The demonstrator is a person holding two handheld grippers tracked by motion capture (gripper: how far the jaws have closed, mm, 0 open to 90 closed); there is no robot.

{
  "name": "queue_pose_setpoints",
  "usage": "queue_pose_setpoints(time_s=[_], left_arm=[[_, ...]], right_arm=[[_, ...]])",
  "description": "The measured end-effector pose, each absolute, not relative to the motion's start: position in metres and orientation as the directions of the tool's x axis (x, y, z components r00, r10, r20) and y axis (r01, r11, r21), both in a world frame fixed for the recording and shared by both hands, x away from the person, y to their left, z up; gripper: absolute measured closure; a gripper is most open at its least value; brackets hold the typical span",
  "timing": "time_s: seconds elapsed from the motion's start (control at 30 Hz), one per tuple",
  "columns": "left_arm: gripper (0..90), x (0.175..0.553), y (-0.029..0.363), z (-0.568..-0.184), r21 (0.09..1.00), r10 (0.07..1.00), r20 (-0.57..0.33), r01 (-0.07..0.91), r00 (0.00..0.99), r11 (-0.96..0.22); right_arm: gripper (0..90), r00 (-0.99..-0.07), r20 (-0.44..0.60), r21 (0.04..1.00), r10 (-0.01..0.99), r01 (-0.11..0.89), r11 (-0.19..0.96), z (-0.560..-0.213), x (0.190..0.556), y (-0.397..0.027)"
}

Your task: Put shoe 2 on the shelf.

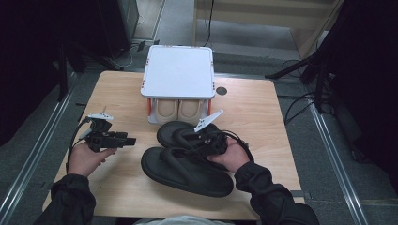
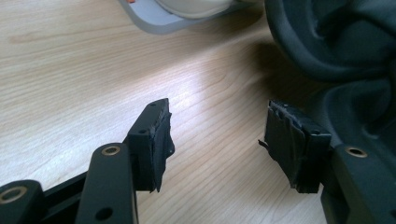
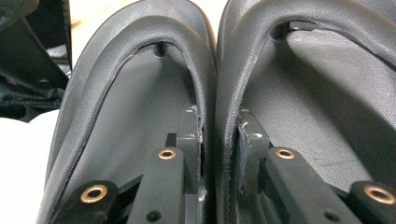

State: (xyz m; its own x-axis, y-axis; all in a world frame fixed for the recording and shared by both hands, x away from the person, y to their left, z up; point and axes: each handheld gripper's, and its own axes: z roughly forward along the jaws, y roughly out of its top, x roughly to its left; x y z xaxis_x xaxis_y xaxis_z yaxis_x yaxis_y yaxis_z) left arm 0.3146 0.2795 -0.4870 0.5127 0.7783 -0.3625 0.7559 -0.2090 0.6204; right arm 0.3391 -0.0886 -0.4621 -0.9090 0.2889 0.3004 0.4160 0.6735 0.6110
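The black flip-flops [image 1: 187,161] lay side by side on the wooden surface [image 1: 263,112] in the high view, just in front of a white-topped rack [image 1: 178,70] with a beige pair of slippers [image 1: 180,110] tucked on its lower shelf. The right tongs [image 1: 206,143] reached into the pair from the person's right hand, among the straps where the two sandals met. The left tongs [image 1: 129,140] hovered over bare wood left of the sandals, apart from them, pointing toward them. In the left gripper view, the left tongs [image 2: 215,135] stood wide open with nothing between the pads but the wood grain below; a black sandal [image 2: 336,51] filled the upper right, and the rack's grey base [image 2: 154,18] showed at the top edge. In the right gripper view, the right tongs [image 3: 218,135] were closed on the two sandals' adjoining inner edges, one jaw inside the left sandal [image 3: 135,93] and one inside the right sandal [image 3: 317,93], pinching the two rims together so that they touched along the middle.
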Motion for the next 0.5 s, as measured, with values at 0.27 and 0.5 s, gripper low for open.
queue_pose_setpoints(time_s=[0.27, 0.5], left_arm=[[41.1, 0.306, 0.288, -0.488, 0.620, 0.791, -0.361, 0.761, 0.494, -0.192], [40.7, 0.300, 0.291, -0.490, 0.617, 0.803, -0.362, 0.767, 0.474, -0.175]], right_arm=[[76.2, -0.934, 0.290, 0.617, 0.209, 0.349, 0.705, -0.445, 0.351, -0.077], [76.0, -0.939, 0.306, 0.608, 0.156, 0.318, 0.728, -0.428, 0.358, -0.069]])
